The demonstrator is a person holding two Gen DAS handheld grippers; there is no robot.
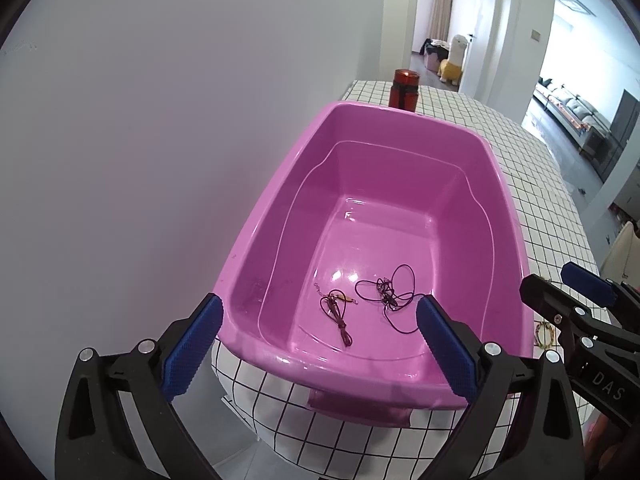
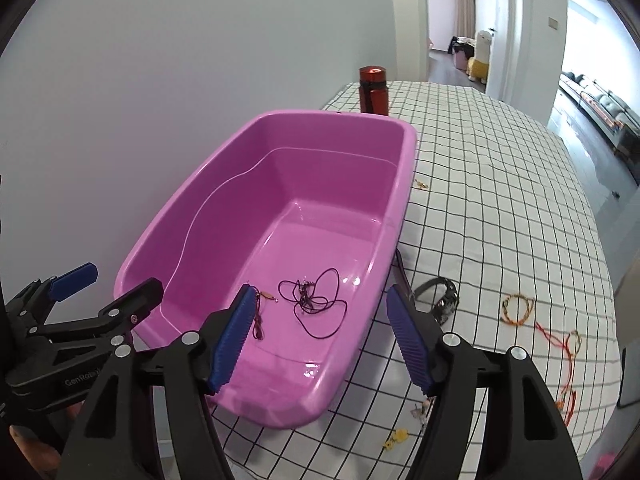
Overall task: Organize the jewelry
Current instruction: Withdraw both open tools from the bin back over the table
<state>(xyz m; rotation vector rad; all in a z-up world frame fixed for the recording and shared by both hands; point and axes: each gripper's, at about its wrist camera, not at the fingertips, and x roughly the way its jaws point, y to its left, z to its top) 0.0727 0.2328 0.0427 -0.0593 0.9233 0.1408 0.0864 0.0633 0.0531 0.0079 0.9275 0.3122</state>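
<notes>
A pink plastic tub (image 1: 504, 196) (image 2: 404, 184) stands on the checked tablecloth. On its floor lie a tangled black cord necklace (image 1: 390, 294) (image 2: 314, 300) and a dark red cord piece with a gold charm (image 1: 340, 316) (image 2: 262, 308). My left gripper (image 1: 318, 346) is open and empty, over the tub's near rim. My right gripper (image 2: 320, 336) is open and empty, over the tub's near right corner. On the cloth right of the tub lie a black watch (image 2: 440, 296), an orange-yellow bracelet (image 2: 518, 310) (image 1: 545, 334), red cord pieces (image 2: 566, 360) and small yellow charms (image 2: 396, 436).
A dark red bottle (image 1: 405, 89) (image 2: 373, 90) stands behind the tub. A small gold item (image 2: 420, 185) lies by the tub's far right side. A white wall runs along the left. The table's right edge drops to a hallway floor.
</notes>
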